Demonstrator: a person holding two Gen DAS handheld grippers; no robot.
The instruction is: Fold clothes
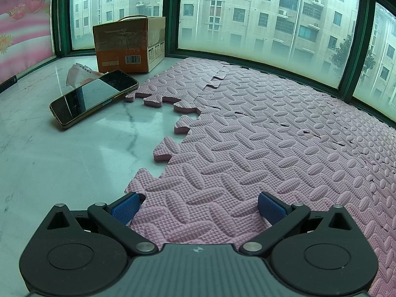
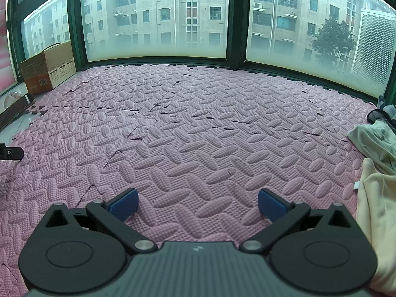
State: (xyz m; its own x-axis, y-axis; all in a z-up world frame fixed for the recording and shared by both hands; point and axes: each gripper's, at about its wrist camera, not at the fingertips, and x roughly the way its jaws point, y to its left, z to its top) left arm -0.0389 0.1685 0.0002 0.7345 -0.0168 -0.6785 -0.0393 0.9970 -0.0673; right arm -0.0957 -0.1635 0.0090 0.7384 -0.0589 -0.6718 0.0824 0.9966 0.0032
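Crumpled clothes lie at the right edge of the right wrist view: a cream garment (image 2: pixel 378 203) nearest, a pale green one (image 2: pixel 373 141) behind it, and a dark piece (image 2: pixel 378 116) further back. My right gripper (image 2: pixel 198 204) hovers open over the pink foam mat (image 2: pixel 198 123), left of the clothes, holding nothing. My left gripper (image 1: pixel 198 204) is open too, low over the mat's (image 1: pixel 272 128) left edge, empty. No clothes appear in the left wrist view.
A phone (image 1: pixel 94 97) lies on the white marble sill (image 1: pixel 61 160) left of the mat, beside a tissue pack (image 1: pixel 79 73) and a cardboard box (image 1: pixel 128 44). Green-framed windows (image 2: pixel 158 19) close off the back. The box (image 2: pixel 47 68) also shows far left.
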